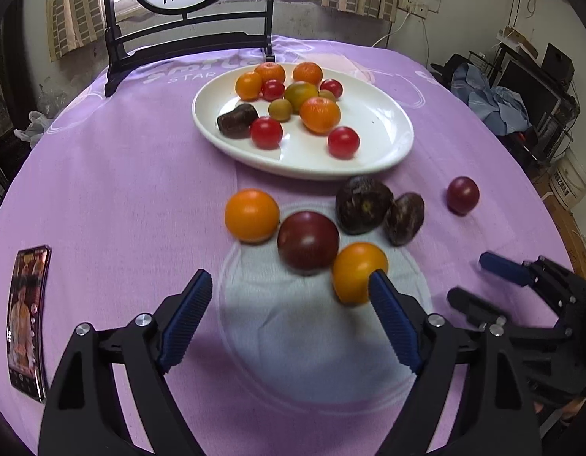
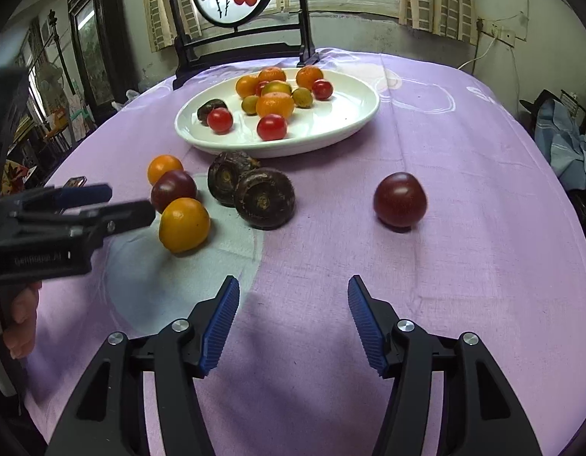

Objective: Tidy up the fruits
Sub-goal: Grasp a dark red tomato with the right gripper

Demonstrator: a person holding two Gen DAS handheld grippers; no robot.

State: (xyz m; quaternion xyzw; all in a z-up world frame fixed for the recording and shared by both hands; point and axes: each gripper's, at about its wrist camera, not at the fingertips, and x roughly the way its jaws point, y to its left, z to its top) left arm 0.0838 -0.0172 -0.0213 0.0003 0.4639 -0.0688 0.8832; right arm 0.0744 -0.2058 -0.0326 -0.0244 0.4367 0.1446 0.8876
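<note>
**Six fruits waiting outside the plate**

Left wrist: we are holding the left gripper low with its jaws wide apart and empty, its right pad just beside the near orange fruit, likely lining up a grab. The plate beyond is collecting the gathered fruit.

Right wrist: we are hovering the right gripper above bare cloth, jaws apart and empty. The lone dark tomato is sitting ahead, well apart from the cluster, seemingly this gripper's pick.
</note>
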